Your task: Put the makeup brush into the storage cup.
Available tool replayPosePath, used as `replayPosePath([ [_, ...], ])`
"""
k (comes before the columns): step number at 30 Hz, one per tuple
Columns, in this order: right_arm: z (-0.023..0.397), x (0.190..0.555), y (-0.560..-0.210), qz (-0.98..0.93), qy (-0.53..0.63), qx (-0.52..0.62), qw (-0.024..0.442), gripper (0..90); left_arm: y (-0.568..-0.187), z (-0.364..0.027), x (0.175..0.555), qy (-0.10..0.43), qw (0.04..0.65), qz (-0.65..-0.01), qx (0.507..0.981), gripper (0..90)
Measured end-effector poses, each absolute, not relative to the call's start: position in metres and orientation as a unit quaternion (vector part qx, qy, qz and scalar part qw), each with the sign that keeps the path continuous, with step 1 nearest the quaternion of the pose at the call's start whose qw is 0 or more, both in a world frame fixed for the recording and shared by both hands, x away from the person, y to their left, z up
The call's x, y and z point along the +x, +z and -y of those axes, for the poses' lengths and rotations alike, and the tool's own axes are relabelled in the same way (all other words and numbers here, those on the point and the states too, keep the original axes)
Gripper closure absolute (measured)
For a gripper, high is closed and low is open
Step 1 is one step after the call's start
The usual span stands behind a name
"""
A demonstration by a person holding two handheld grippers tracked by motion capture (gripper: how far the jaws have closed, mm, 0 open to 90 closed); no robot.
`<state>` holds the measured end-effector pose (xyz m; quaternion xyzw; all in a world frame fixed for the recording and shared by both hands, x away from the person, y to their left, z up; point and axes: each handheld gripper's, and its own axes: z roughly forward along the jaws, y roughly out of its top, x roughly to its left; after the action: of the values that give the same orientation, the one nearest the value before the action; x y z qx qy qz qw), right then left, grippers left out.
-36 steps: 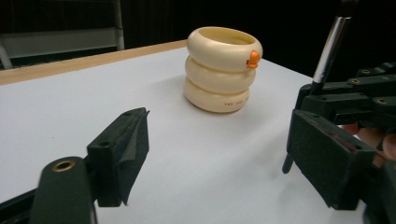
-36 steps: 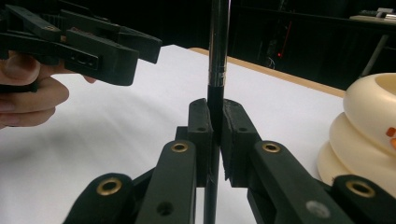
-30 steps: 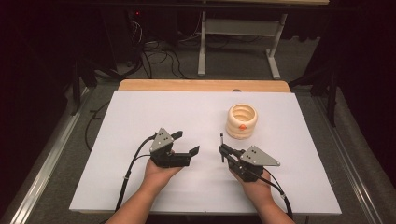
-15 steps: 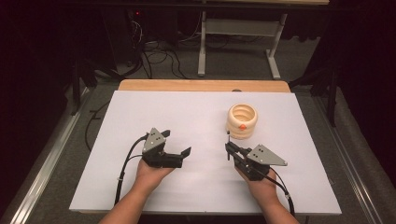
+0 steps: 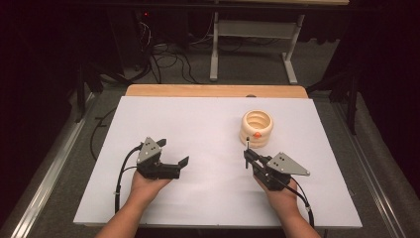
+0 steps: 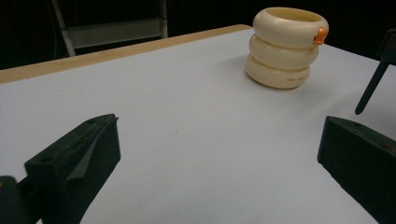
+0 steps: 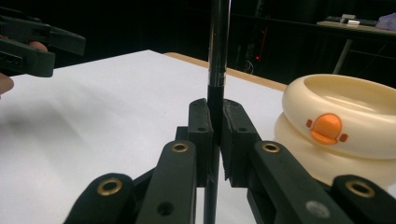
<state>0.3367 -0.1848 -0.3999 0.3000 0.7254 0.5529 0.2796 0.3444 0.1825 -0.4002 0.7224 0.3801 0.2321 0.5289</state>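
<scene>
My left gripper rests low on the left half of the white table. Its jaws have just been opening and now stand open and wide apart with only bare tabletop between them. My right gripper is shut on a thin black pen, which stands upright between its pads. A cream holder of stacked rings with an orange button stands just behind the right gripper. The holder also lies ahead and to the right of the left jaws, near the pen.
A wooden strip runs along the table's far edge. Beyond it are metal table legs and loose cables on a dark floor. The left gripper shows at the upper left of the right gripper view.
The left hand has slid to the left and its jaws have spread wider. The right hand, with the pen upright in it, has barely moved.
</scene>
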Motion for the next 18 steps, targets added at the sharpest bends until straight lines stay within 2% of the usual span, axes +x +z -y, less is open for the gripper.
replayPosePath([
  [18, 0.196, 0.340, -0.398, -0.717, 0.551, 0.311, 0.291, 85.8, -0.402, -0.207, 0.339, 0.237, 0.521, -0.393, 0.720, 0.3],
])
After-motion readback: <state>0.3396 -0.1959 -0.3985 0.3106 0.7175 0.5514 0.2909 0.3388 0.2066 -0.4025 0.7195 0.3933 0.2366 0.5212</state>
